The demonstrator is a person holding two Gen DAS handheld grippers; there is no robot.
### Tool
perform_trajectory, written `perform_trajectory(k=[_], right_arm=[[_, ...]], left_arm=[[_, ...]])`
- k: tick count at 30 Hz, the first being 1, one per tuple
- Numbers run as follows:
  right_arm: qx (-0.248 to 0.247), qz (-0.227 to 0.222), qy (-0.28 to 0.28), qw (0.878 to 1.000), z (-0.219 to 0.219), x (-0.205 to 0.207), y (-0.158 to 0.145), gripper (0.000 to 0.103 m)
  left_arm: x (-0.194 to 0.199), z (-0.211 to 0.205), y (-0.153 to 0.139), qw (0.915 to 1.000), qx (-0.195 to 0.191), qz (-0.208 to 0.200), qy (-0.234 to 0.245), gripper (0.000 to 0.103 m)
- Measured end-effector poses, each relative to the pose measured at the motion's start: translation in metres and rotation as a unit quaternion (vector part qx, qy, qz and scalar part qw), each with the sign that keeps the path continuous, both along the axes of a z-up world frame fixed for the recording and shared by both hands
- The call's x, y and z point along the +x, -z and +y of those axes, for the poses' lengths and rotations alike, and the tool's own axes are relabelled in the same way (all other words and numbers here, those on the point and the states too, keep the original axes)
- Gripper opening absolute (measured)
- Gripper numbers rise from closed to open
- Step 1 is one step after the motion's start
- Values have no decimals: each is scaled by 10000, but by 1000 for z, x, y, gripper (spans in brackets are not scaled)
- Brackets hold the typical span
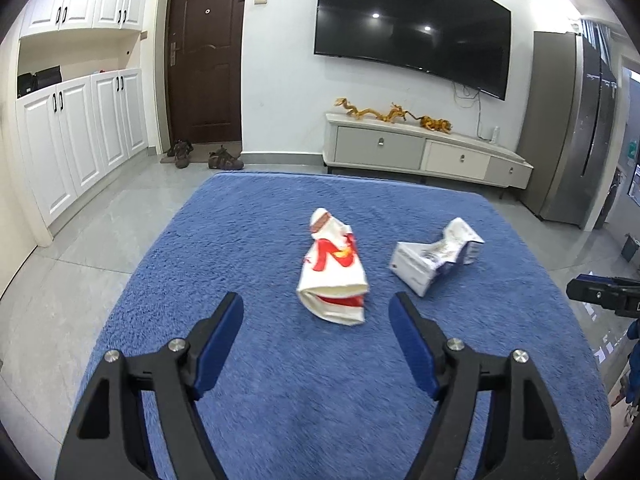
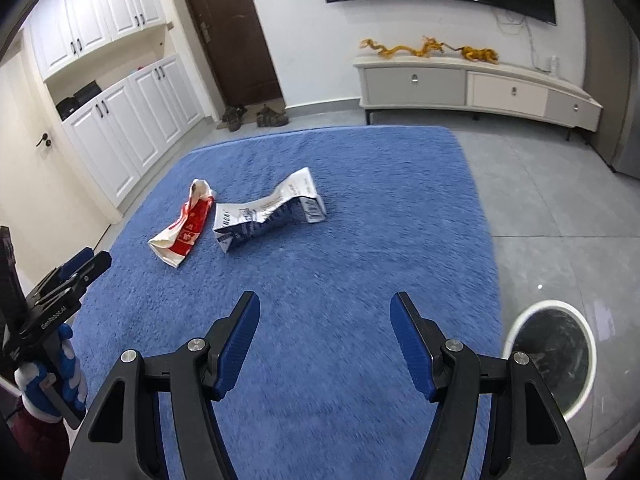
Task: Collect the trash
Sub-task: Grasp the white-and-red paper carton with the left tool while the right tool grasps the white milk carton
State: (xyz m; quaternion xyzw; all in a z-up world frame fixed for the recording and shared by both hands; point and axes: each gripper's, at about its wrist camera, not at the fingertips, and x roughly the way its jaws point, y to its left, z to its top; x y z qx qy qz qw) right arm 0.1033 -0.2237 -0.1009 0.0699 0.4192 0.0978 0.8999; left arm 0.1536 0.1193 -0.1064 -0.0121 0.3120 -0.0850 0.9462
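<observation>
Two crushed cartons lie on a blue rug (image 1: 240,240). A red and white carton (image 1: 334,276) lies just beyond my left gripper (image 1: 316,312), whose blue pads stand wide apart with nothing between them. A blue and white carton (image 1: 434,256) rests to its right. In the right wrist view the red and white carton (image 2: 182,234) and the blue and white carton (image 2: 268,216) lie side by side, well ahead of my right gripper (image 2: 324,312), which is open and empty above the rug (image 2: 360,240). The left gripper (image 2: 86,266) also shows at that view's left edge.
A round white bin (image 2: 554,354) with a dark liner stands on the grey tiles right of the rug. White cabinets (image 1: 80,140) line the left wall; shoes (image 1: 224,158) sit by a brown door. A low TV console (image 1: 424,150) runs along the far wall.
</observation>
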Motion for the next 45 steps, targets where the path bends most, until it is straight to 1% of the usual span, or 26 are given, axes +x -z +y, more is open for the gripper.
perform_trajectory(k=[3, 7, 9, 13, 15, 18, 20, 23, 28, 30, 32, 33, 34, 35, 36, 37, 39, 45], right_arm=[[84, 66, -188, 9998, 13, 19, 5, 67], [269, 245, -391, 9986, 30, 47, 18, 68], [464, 388, -420, 9973, 36, 65, 27, 69], [843, 520, -354, 9945, 42, 93, 39, 71], [1067, 576, -266, 9923, 44, 109, 44, 72], [1264, 664, -105, 9897, 47, 129, 52, 73], [1284, 698, -58, 9892, 52, 140, 55, 73], [1184, 736, 13, 9902, 61, 156, 59, 74], [1017, 812, 123, 9914, 74, 184, 68, 74], [886, 788, 93, 9929, 80, 192, 68, 74], [681, 757, -21, 9948, 87, 197, 68, 74], [580, 750, -84, 9955, 90, 198, 68, 71], [455, 733, -139, 9962, 91, 197, 68, 66], [347, 723, -177, 9966, 94, 198, 69, 62], [206, 699, -221, 9971, 95, 195, 69, 54], [96, 676, -253, 9973, 96, 193, 69, 46], [77, 662, -329, 9972, 94, 185, 69, 39], [209, 660, -493, 9964, 84, 162, 71, 38]], left_arm=[[18, 2, 6, 9999, -68, 92, 30, 75], [42, -6, 18, 9995, -52, 271, 132, 76], [55, -11, 25, 9991, -12, 384, 187, 76], [81, -21, 38, 9981, 71, 574, 224, 76], [94, -23, 42, 9974, 20, 693, 203, 76], [111, -25, 49, 9961, -33, 861, 174, 76], [118, -26, 53, 9953, -41, 949, 186, 76], [124, -28, 61, 9938, -6, 1097, 195, 76], [125, -27, 65, 9926, -77, 1190, 236, 76], [127, -28, 68, 9916, -44, 1266, 275, 75], [126, -32, 68, 9917, 47, 1242, 337, 75], [125, -34, 68, 9917, 98, 1233, 363, 75], [124, -36, 68, 9916, 149, 1227, 379, 74], [123, -38, 68, 9916, 193, 1221, 379, 70], [123, -39, 68, 9917, 234, 1211, 368, 65], [122, -40, 68, 9917, 264, 1202, 360, 63], [121, -41, 68, 9918, 323, 1184, 346, 56], [111, -43, 65, 9925, 383, 1106, 361, 55]])
